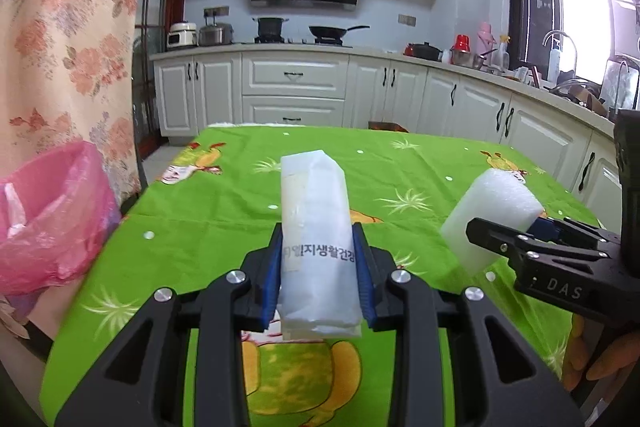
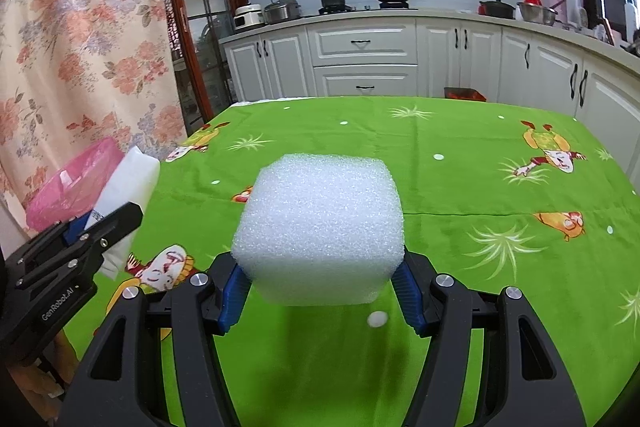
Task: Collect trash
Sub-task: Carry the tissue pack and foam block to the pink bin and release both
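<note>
The foam block (image 2: 320,227) is white, with a coarse, grainy, matt surface. The wrapped packet (image 1: 316,247) is covered in thin, translucent white foam sheet, softly matt. The bin liner (image 1: 48,223) is thin, crinkled, glossy pink plastic. Green printed cloth covers the tabletop (image 2: 460,187), matt and creased. Each hand-held gripper (image 1: 320,279) is matt black plastic with ribbed blue pads (image 2: 408,291) and shiny metal screws.

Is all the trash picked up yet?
Nearly. The green table shows no trash lying on it. The left tool grips a white wrapped packet, and the right tool grips a foam block. Both remain to drop into the pink bag.
</note>
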{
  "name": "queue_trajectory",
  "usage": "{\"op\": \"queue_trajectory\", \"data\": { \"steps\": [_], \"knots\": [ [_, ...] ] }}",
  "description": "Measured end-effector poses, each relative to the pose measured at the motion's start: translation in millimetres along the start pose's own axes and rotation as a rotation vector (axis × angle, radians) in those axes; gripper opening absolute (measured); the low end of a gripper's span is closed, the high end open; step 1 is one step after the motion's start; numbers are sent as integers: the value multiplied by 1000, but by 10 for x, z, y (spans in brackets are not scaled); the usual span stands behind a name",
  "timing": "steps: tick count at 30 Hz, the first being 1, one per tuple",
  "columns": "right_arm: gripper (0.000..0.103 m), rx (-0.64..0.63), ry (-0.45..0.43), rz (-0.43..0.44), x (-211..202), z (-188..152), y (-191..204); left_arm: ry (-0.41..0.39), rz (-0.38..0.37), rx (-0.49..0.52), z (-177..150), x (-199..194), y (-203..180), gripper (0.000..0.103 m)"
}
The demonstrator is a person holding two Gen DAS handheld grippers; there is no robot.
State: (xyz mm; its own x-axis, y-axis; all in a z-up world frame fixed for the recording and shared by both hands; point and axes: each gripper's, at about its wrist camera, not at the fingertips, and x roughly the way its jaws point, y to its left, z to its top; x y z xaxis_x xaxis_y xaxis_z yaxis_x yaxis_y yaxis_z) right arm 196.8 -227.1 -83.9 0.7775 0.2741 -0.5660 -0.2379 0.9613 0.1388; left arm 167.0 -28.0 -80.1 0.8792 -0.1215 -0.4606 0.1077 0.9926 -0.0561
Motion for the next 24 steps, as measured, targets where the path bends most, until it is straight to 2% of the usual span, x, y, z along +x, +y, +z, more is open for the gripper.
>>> {"op": "queue_trajectory", "data": {
  "steps": [14,24],
  "knots": [
    [59,-96,-9,53,-58,-9,519,-45,50,-38,-114,-404,304,31],
    [59,-180,-17,123,-53,105,993,-76,139,-82,-155,-768,793,32]
  ]
}}
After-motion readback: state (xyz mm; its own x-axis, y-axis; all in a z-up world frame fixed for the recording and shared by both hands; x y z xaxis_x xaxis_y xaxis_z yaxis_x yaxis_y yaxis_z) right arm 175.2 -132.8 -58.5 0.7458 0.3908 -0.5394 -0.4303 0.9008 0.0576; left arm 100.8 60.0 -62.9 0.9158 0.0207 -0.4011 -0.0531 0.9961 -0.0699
